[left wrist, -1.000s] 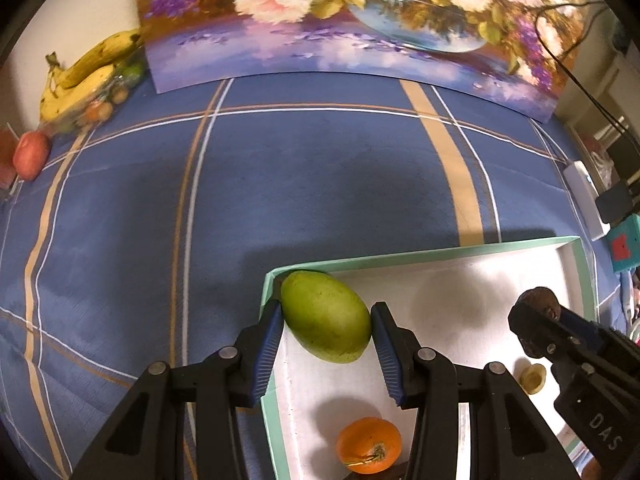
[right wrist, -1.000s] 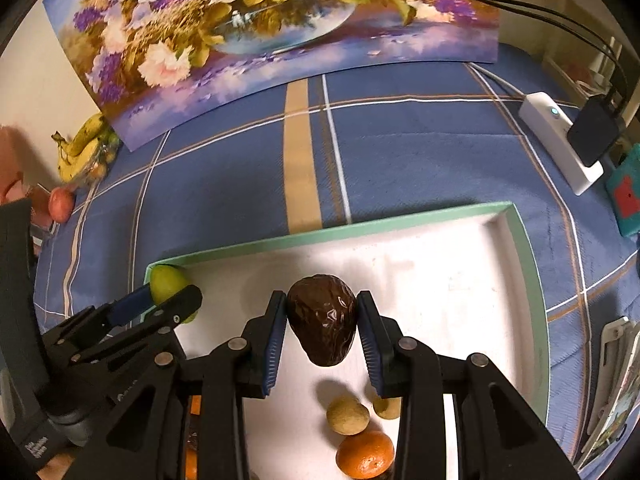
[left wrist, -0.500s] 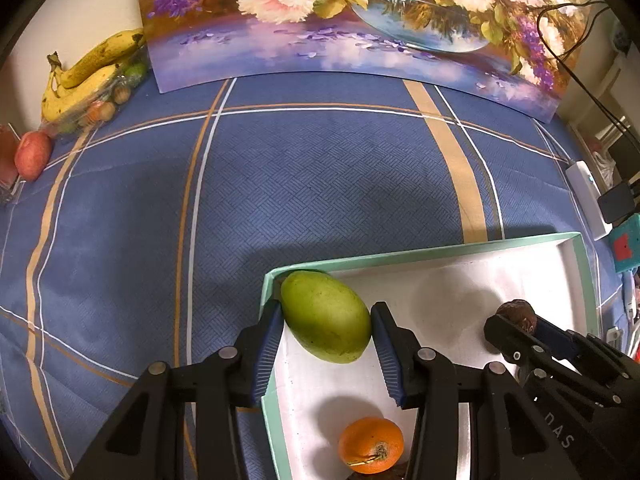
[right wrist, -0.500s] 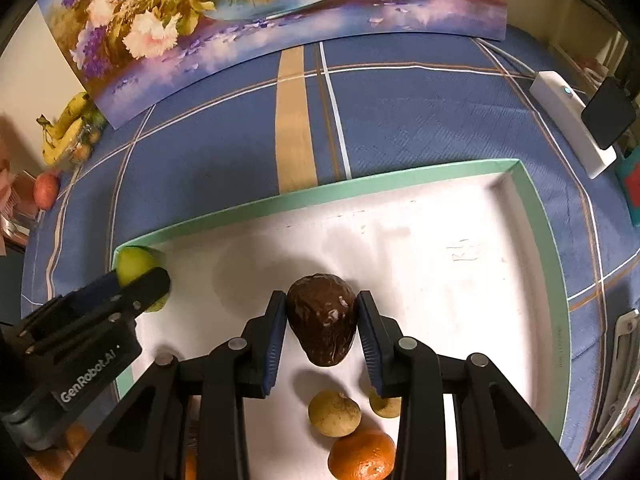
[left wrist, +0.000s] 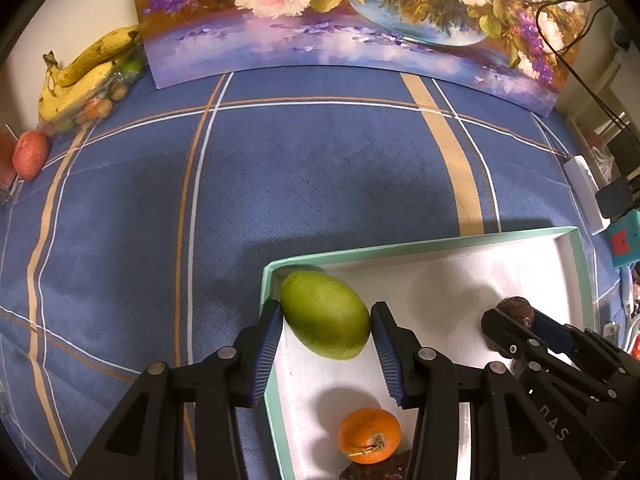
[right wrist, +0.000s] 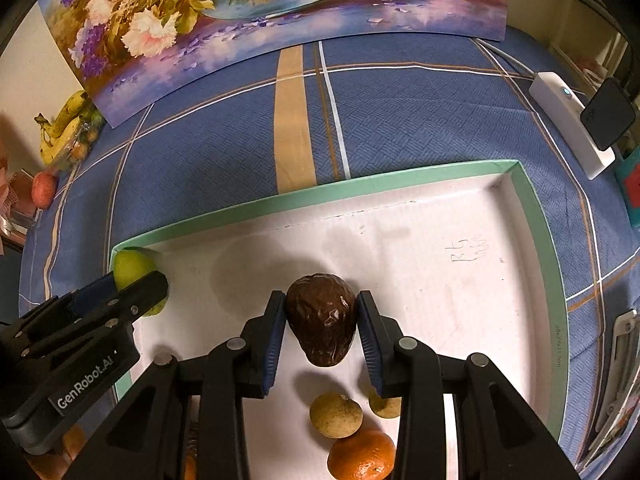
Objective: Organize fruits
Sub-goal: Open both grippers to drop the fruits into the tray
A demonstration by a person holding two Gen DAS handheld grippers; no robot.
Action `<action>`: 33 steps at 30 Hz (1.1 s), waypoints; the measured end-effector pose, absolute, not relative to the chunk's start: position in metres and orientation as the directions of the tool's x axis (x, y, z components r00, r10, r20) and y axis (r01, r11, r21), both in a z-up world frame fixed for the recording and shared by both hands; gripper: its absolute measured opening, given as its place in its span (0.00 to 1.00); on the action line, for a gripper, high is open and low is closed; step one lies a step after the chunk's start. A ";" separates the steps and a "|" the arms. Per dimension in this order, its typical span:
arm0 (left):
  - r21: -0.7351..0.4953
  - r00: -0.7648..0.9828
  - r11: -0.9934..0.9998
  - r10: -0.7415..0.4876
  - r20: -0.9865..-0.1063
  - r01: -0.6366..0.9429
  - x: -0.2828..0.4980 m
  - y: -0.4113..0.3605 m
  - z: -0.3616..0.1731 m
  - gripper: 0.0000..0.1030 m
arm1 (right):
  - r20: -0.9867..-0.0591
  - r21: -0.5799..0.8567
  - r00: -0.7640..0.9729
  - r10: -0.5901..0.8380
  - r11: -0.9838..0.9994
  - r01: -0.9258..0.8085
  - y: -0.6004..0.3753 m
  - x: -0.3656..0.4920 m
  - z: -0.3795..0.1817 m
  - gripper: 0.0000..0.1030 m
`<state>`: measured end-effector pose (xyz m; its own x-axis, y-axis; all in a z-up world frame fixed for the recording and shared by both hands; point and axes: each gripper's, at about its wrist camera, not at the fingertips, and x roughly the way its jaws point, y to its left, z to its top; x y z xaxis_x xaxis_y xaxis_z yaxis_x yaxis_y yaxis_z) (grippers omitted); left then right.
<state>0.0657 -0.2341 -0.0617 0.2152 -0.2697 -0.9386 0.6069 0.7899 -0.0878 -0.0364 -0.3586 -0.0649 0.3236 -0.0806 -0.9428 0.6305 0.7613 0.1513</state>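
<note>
My left gripper [left wrist: 326,320] is shut on a green mango [left wrist: 325,315], held at the far left corner of the white tray with a green rim [left wrist: 420,245]. The mango also shows in the right wrist view [right wrist: 130,266]. My right gripper [right wrist: 322,320] is shut on a dark brown avocado [right wrist: 322,318], held over the middle of the tray [right wrist: 320,196]. The avocado shows in the left wrist view [left wrist: 516,310]. An orange [left wrist: 369,435] lies in the tray below the mango. Another orange [right wrist: 361,456] and two small tan fruits [right wrist: 336,416] lie below the avocado.
The tray sits on a blue plaid cloth [left wrist: 300,168]. A flower painting [left wrist: 352,16] stands at the back. Bananas [left wrist: 80,76] with small fruits and a red apple [left wrist: 30,155] lie at the far left. A white power strip [right wrist: 572,120] with a black plug lies at the right.
The right gripper has moved down and closer to the tray floor with the avocado. The left gripper still holds the mango at the tray's corner, nearly unmoved.
</note>
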 end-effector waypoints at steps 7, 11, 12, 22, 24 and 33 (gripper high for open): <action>-0.102 0.236 0.776 -0.310 -0.921 0.622 0.062 -0.232 -0.037 0.48 | -0.934 0.142 0.340 -0.107 0.764 0.630 -0.359 -0.039 -0.049 0.38; -0.109 0.257 0.770 -0.338 -0.906 0.629 0.060 -0.228 -0.020 0.48 | -0.912 0.140 0.385 -0.143 0.773 0.619 -0.357 -0.043 -0.024 0.38; -0.110 0.263 0.769 -0.344 -0.902 0.629 0.060 -0.227 -0.015 0.48 | -0.908 0.139 0.391 -0.149 0.774 0.618 -0.357 -0.043 -0.019 0.38; -0.081 0.312 0.801 -0.322 -0.894 0.594 0.071 -0.213 -0.004 0.65 | -0.885 0.125 0.423 -0.194 0.777 0.617 -0.352 -0.052 0.006 0.38; -0.052 0.335 0.813 -0.296 -0.895 0.580 0.073 -0.211 -0.005 0.76 | -0.889 0.121 0.416 -0.192 0.777 0.618 -0.353 -0.052 0.004 0.53; 0.018 0.380 0.853 -0.213 -0.900 0.521 0.087 -0.195 -0.018 1.00 | -0.906 0.091 0.372 -0.202 0.764 0.639 -0.357 -0.049 -0.014 0.84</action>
<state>0.0869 -0.1953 -0.0179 0.3798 -0.2128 -0.9002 0.5211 0.8533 0.0181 -0.0492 -0.3574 -0.0136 0.3716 -0.2025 -0.9061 0.6388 0.7640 0.0912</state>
